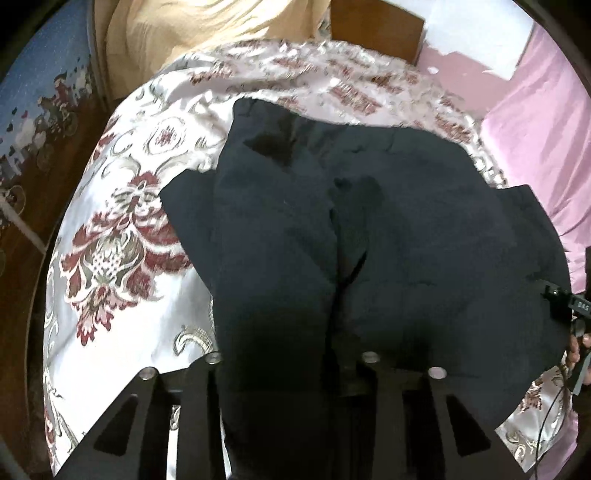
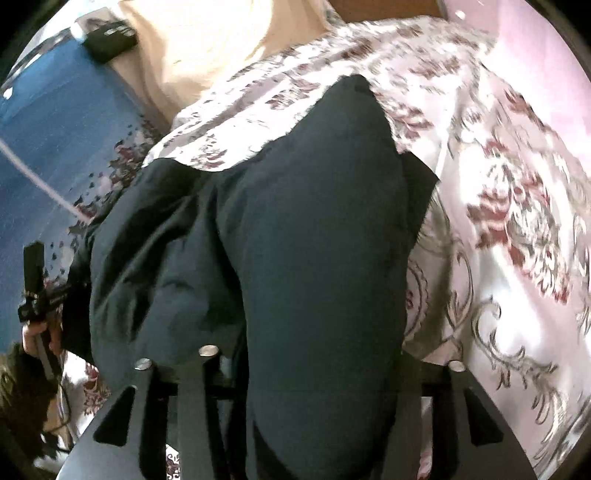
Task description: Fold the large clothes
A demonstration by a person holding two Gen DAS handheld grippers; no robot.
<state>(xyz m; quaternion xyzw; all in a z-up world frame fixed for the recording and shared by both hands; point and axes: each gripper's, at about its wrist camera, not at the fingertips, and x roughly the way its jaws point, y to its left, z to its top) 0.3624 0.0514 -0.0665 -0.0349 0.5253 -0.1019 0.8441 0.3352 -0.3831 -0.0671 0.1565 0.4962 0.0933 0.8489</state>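
Dark navy trousers [image 1: 369, 229] lie on a bed covered by a white bedspread [image 1: 122, 229] with red floral medallions. In the left wrist view my left gripper [image 1: 291, 369] is shut on the near edge of the trousers, and the cloth drapes over its fingers. In the right wrist view my right gripper [image 2: 328, 362] is shut on the trousers [image 2: 314, 221] too, with a raised fold of cloth bulging between the fingers. The right gripper shows at the right edge of the left wrist view [image 1: 576, 314]; the left gripper shows at the left edge of the right wrist view [image 2: 37, 295].
A pink sheet [image 1: 543, 133] lies at the far right of the bed. A beige cloth [image 1: 192, 29] hangs beyond the bed's far left. A wooden headboard [image 1: 376, 26] stands at the back. A blue patterned surface [image 1: 40, 92] lies to the left.
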